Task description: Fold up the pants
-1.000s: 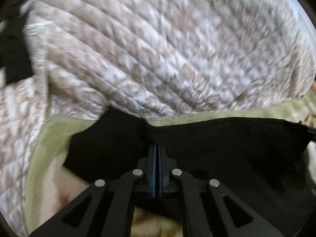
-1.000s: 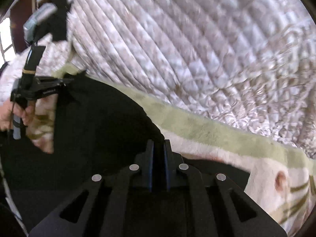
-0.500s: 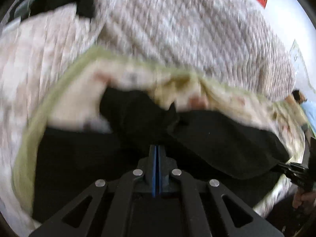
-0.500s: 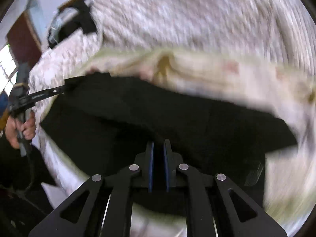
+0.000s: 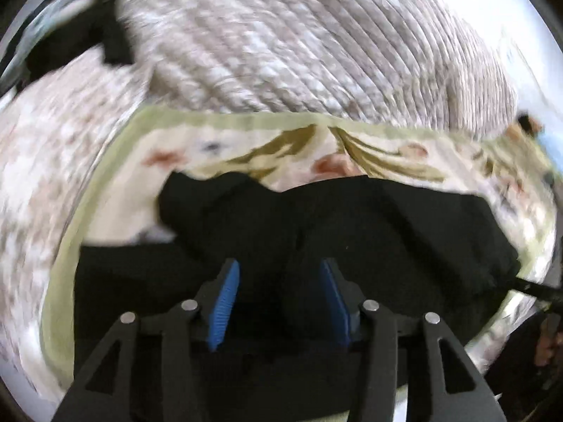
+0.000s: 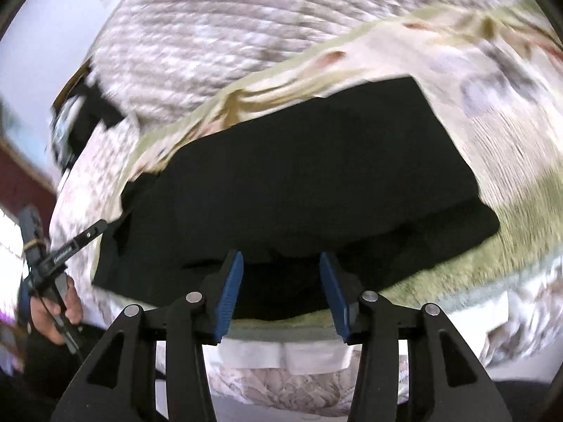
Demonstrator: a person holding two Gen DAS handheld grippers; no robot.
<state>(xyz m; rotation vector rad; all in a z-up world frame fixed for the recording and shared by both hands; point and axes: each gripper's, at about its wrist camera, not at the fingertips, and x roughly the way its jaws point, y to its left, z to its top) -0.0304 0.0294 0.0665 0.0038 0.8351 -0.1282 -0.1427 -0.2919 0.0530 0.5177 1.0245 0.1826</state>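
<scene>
The black pants [image 6: 309,161] lie folded in a flat rectangle on a cream flowered blanket [image 6: 404,45] with a green border. My right gripper [image 6: 281,281] hovers over their near edge, its jaws opening, blue pads apart and not pressing the cloth. In the left wrist view the pants [image 5: 369,225] fill the lower half, more rumpled. My left gripper [image 5: 279,281] stands over them, its jaws also opening, with black cloth below the gap and loose. Each view catches the other gripper at the pants' far corner: left gripper [image 6: 70,242], right gripper [image 5: 542,290].
A beige quilted bedspread [image 5: 316,42] rises behind the blanket. Some dark item [image 5: 70,35] lies at the back left of the bed. The bed's near edge and white sheet [image 6: 281,351] show below my right gripper. A person's hand [image 6: 52,313] holds the left gripper.
Both grippers were shut on the pants' edge and carried it across the blanket, laying one half over the other. Now both have let go, blue pads spread apart.
</scene>
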